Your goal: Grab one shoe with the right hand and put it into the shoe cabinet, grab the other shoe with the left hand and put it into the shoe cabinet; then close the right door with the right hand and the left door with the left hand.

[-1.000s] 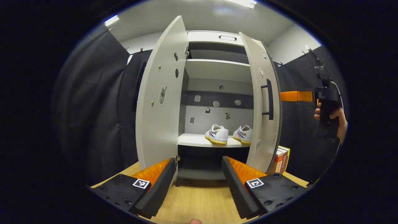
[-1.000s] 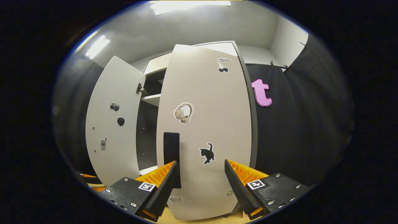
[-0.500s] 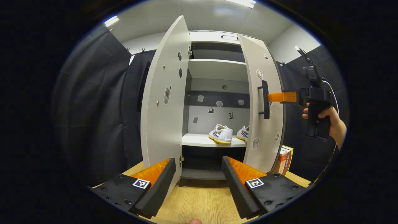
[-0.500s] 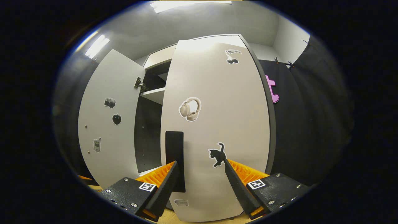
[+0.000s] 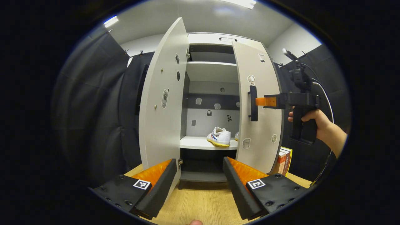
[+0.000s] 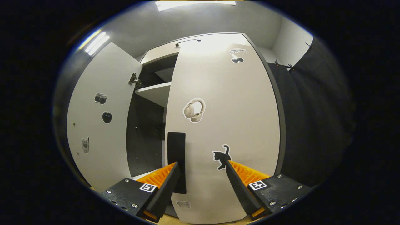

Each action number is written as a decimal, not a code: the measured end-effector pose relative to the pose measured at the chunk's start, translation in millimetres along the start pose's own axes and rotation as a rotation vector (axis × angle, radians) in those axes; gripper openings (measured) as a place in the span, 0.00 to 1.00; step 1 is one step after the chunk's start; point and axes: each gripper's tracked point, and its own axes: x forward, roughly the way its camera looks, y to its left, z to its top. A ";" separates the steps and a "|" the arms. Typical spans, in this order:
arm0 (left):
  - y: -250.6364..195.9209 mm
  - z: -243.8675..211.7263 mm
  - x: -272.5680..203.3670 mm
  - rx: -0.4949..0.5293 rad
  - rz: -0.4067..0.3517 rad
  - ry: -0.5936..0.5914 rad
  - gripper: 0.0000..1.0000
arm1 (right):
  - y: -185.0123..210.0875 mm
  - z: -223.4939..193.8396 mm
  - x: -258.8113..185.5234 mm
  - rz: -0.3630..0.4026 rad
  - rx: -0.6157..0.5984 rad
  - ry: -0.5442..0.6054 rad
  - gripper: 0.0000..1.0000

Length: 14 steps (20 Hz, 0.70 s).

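A: Left gripper view first. Why is the left tool (image 5: 198, 184) hanging back over the light wood-grain table (image 5: 203, 203) with its jaws spread and nothing between them?

B: I'd say it is waiting its turn. Ahead of it stands the tall pale grey shoe cabinet (image 5: 212, 39), and on the shelf straight beyond its fingertips sits a white canvas shoe with a yellow sole (image 5: 219, 136). The second white shoe (image 5: 237, 136) is just a sliver beside it, mostly hidden by the right door.

A: So both shoes are in. And the flat grey right door with stickers (image 5: 257, 109)?

B: Partly swung in. Up and to the right of the left tool, a hand (image 5: 315, 120) holds the right tool (image 5: 261, 101) with its tips at the door's outer face, just beside the black bar handle (image 5: 252, 103).

A: Is it gripping the handle?

B: In the right gripper view the right tool (image 6: 201, 184) is released, jaws apart; the handle (image 6: 176, 161) lies against its left finger, the door panel (image 6: 225, 125) fills the gap. Looks like a push, not a grasp.

A: And the grey left door (image 5: 162, 97)?

B: Wide open, ahead-left of the left tool, untouched.
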 end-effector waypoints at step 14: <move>2.3 5.5 -13.1 -0.013 0.012 -0.005 0.99 | -10.1 4.8 -10.1 -0.028 0.043 -0.017 0.92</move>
